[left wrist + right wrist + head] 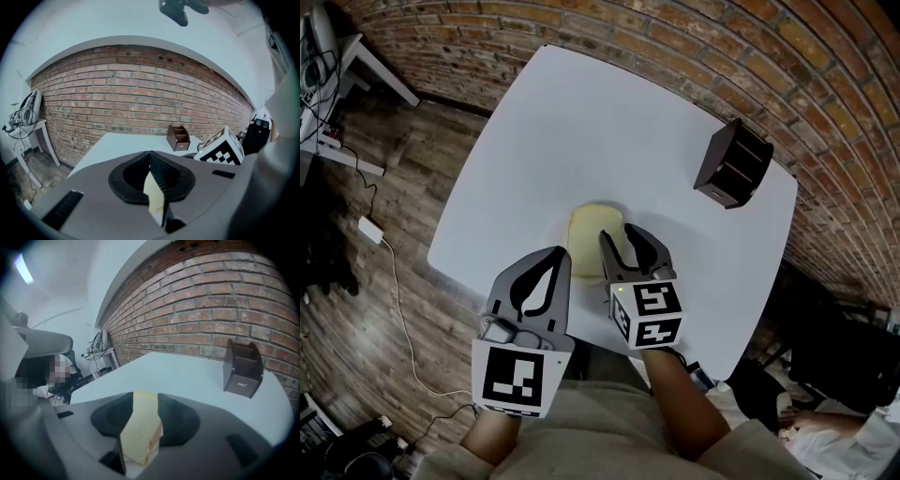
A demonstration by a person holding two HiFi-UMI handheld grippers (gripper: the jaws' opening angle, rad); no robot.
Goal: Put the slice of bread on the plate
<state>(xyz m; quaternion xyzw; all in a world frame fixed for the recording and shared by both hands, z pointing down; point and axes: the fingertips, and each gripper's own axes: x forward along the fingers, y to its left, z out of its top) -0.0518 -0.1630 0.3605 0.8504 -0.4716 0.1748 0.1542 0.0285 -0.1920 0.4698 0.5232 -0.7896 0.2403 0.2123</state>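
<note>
Here, the right gripper [620, 234] is clamped on the slice of bread [589, 234]. Its two dark jaws are closed against the pale yellow slice, which fills the gap between them in the right gripper view. In the head view, the bread sits near the middle of the white table [581, 122], toward the person's side, with its right-hand edge caught between the jaws. Whether it is clear of the tabletop cannot be told.

The left gripper [561, 255] hovers just beside the slice's left edge, its jaws meeting at the tips and holding nothing. A cream sliver shows through the slot behind those tips in the left gripper view. The right gripper carries a marker cube [647, 314], and the two tools sit side by side at the table's near edge, the person's forearms reaching in from below.

Well apart from the bread, near the table's far right corner, stands a dark brown wooden box [733, 164] with open compartments. A brick wall [675, 37] runs behind the table. At left, a white power block [371, 228] with its cable lies on the plank floor [384, 178].
</note>
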